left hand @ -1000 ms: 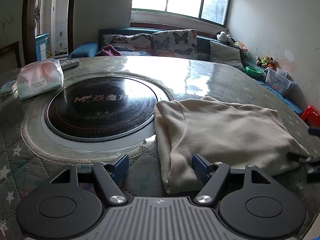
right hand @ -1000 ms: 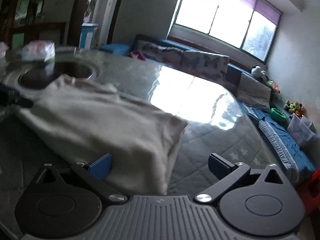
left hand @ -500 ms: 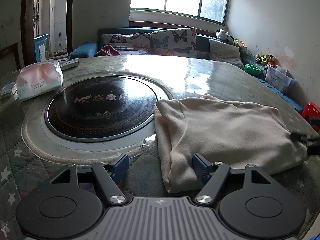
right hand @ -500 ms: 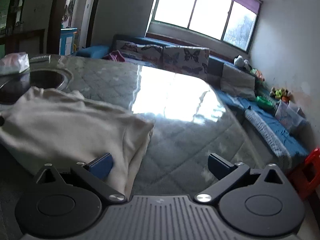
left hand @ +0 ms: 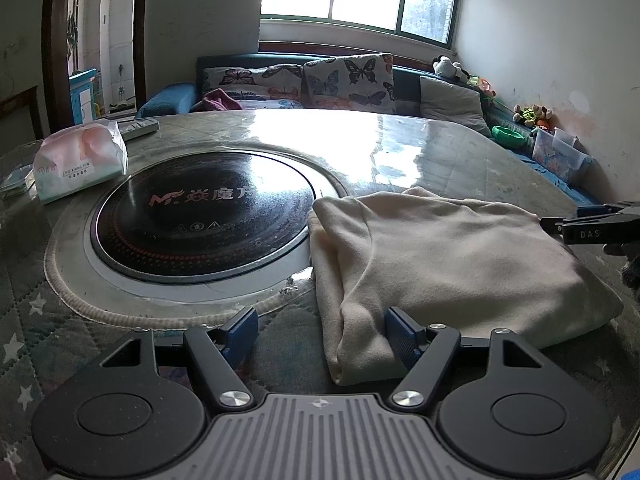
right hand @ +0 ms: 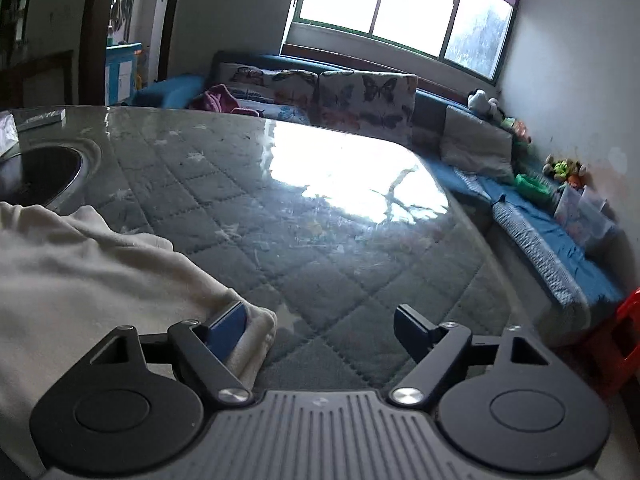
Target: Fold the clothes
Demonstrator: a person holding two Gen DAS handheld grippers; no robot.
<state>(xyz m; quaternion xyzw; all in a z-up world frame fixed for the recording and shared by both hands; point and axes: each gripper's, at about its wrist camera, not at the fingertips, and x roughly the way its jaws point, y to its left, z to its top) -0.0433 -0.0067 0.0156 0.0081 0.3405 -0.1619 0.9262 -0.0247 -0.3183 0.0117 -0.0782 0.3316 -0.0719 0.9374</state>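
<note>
tissue pack [left hand: 80, 160]: far left on the tabletop [left hand: 400, 140], beside the round black cooktop [left hand: 200, 216]; a remote [left hand: 138, 128] lies just behind it.
cooktop: set into the middle of the tabletop, left of the garment.
left gripper [left hand: 320, 336]: released, jaws spread wide; the near left corner of the garment lies between them, the right finger just beside the cloth.
cream garment [left hand: 440, 256]: folded into a rough rectangle, flat on the quilted tabletop, its left edge touching the cooktop rim.
right gripper [right hand: 320, 328]: released, jaws wide apart; its left finger rests against the garment's right corner [right hand: 100, 280], the right finger over bare tabletop [right hand: 340, 220].
sofa [left hand: 320, 80]: behind the tabletop under the window, with butterfly cushions.
</note>
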